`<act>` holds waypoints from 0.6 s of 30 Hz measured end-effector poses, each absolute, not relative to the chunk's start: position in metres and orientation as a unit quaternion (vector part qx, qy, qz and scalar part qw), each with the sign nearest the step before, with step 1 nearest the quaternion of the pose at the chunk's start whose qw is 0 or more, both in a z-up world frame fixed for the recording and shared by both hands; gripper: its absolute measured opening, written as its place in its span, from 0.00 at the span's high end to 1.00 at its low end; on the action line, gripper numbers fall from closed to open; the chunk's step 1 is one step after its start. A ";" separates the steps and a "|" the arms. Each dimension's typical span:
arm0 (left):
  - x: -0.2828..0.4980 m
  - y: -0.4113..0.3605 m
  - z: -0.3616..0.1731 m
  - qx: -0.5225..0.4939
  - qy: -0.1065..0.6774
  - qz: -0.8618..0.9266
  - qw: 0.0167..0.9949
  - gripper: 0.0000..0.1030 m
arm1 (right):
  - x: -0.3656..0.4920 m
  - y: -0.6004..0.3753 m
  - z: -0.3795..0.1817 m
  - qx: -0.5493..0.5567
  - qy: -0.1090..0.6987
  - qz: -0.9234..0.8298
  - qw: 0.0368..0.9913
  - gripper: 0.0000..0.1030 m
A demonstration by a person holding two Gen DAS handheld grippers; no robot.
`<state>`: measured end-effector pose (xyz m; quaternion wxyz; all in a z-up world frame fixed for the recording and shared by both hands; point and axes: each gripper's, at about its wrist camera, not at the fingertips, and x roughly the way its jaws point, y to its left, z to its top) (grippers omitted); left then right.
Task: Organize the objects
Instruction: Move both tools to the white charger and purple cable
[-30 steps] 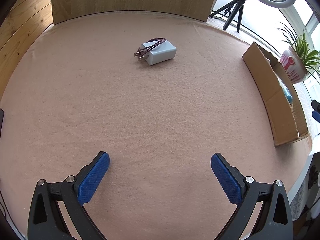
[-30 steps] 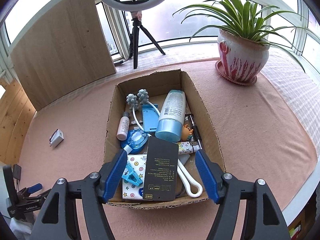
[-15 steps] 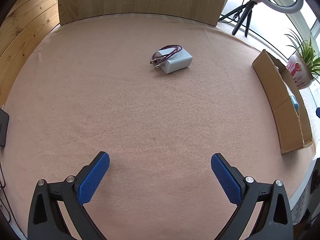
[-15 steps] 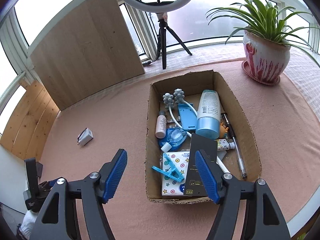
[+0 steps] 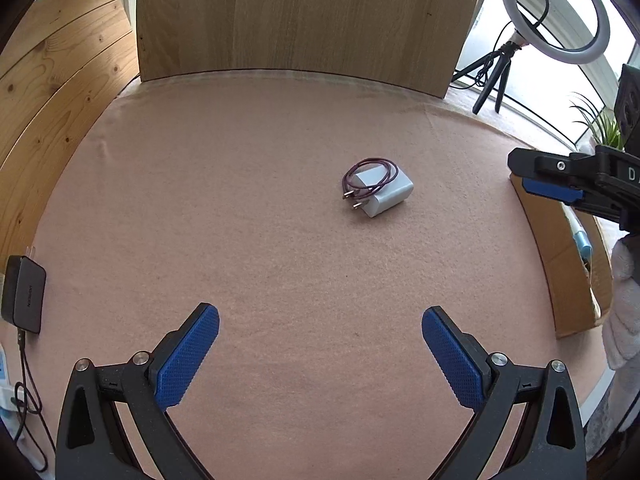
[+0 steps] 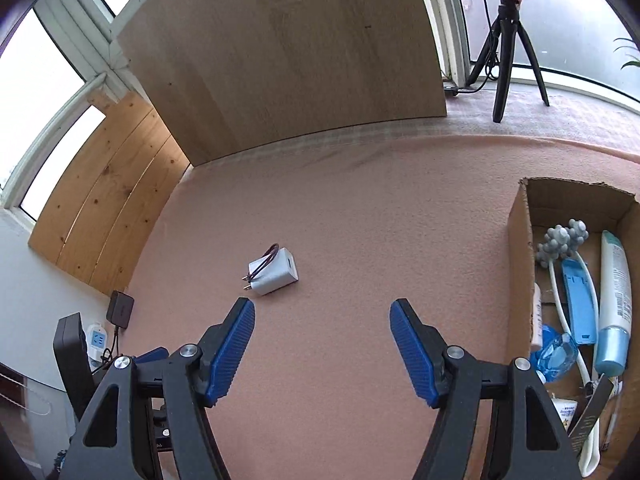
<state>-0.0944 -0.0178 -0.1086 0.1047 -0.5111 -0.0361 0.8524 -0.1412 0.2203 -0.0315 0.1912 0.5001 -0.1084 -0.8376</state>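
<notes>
Lying alone on the pink cloth (image 5: 248, 200): white charger (image 5: 385, 194) with a purple cable (image 5: 370, 178) looped over it, prongs pointing away from the cardboard box (image 6: 520, 248). Charger is well apart from the box, nothing else near it.

Left gripper (image 5: 320, 356): blue pads wide apart, nothing between them, hanging over bare cloth on the near side of the charger, no contact.

Right gripper (image 6: 322, 344): pads apart, empty, also over bare cloth, between charger and box. Charger sits just beyond its left fingertip (image 6: 240, 320), not touching.

Box holds a blue-capped bottle (image 6: 614, 312), a blue clip (image 6: 578, 300), a grey knobbed roller (image 6: 562, 240) on white arms, a black card (image 6: 592, 412); other bits too cluttered to tell.

Beyond the charger from the box, at the cloth edge: black adapter (image 5: 24, 292). Wooden board (image 5: 300, 16) stands at the far edge of the cloth; ring light on tripod (image 5: 554, 12) behind the box end.
</notes>
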 end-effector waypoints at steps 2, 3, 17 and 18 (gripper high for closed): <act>-0.108 -0.014 -0.100 -0.505 -0.043 0.855 0.111 0.01 | -0.154 0.205 -0.039 0.509 -0.105 -0.832 0.195 0.42; -0.118 -0.012 -0.096 -0.501 -0.043 0.857 0.116 0.01 | -0.159 0.198 -0.043 0.513 -0.105 -0.829 0.197 0.44; -0.250 -0.011 -0.141 -0.556 -0.104 0.817 0.117 0.19 | -0.208 0.197 -0.100 0.570 -0.226 -0.770 0.178 0.70; -0.252 -0.009 -0.145 -0.560 -0.107 0.813 0.119 0.21 | -0.211 0.196 -0.102 0.572 -0.230 -0.767 0.179 0.71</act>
